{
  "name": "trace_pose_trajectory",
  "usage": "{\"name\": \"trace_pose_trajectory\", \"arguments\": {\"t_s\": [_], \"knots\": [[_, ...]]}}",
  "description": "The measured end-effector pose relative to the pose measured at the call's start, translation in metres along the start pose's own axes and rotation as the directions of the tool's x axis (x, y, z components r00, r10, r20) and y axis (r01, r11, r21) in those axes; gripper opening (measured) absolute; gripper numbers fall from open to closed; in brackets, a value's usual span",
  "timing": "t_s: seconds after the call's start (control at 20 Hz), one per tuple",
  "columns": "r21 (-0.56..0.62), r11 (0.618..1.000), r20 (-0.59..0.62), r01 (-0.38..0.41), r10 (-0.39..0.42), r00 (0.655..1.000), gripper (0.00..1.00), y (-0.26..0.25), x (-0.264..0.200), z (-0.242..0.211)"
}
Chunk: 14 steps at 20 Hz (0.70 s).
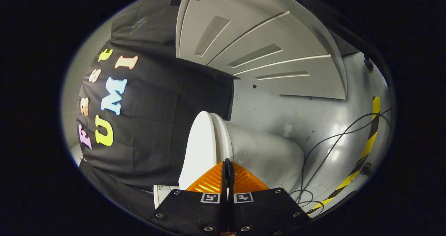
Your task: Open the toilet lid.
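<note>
Grey door (258, 51), floor cables (324, 149), striped tape (366, 149).

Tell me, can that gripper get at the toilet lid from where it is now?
Probably yes. The gripper is shut, its tips right at the edge of the toilet lid, which lies closed on the bowl. Nothing stands between them, though the fingers would need to open or hook under the rim.
</note>
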<state>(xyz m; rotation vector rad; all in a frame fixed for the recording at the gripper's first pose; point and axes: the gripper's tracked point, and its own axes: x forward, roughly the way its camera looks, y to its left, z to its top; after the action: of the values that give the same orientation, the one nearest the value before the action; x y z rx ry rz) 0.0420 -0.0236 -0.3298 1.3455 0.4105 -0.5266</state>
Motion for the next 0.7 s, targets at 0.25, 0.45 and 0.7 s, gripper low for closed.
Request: {"name": "trace_pose_trajectory", "arguments": {"t_s": [0.25,0.45,0.7], "knots": [[-0.001,0.999,0.020,-0.040,0.040,0.999,0.00,0.028,-0.013,0.010],[-0.026,0.996,0.031,-0.082,0.083,0.996,0.00,0.054,-0.025,0.011],[-0.067,0.987,0.037,-0.147,0.150,0.988,0.00,0.094,-0.043,0.015]]}}
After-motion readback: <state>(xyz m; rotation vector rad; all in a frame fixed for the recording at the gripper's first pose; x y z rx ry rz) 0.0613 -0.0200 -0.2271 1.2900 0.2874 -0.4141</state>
